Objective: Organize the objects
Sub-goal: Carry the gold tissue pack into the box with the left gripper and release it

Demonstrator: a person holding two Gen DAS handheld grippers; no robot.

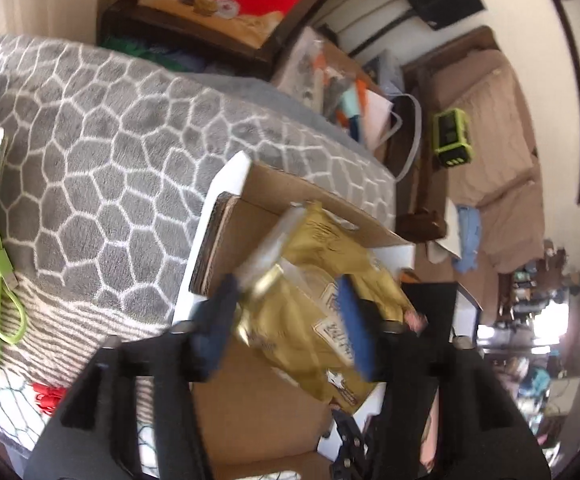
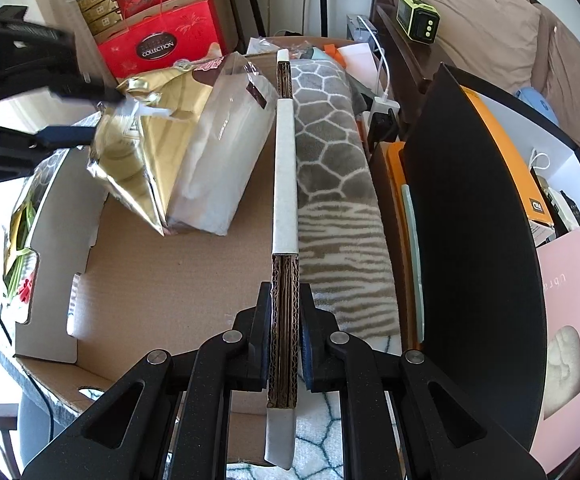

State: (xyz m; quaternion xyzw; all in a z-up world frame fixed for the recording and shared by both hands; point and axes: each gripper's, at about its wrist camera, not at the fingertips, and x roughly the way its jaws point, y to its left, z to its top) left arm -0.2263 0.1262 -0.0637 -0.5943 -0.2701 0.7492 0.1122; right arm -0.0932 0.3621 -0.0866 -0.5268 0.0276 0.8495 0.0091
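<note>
Right wrist view: right gripper (image 2: pixel 284 340) clamps the cardboard box (image 2: pixel 170 280) wall. Left gripper (image 1: pixel 286 320) stands half open, gold snack bag (image 1: pixel 309 320) loose between its 2 jaws.

Grey patterned blanket (image 1: pixel 102 128) bears the cardboard box (image 2: pixel 162 280) and green cable (image 1: pixel 2 264).
</note>
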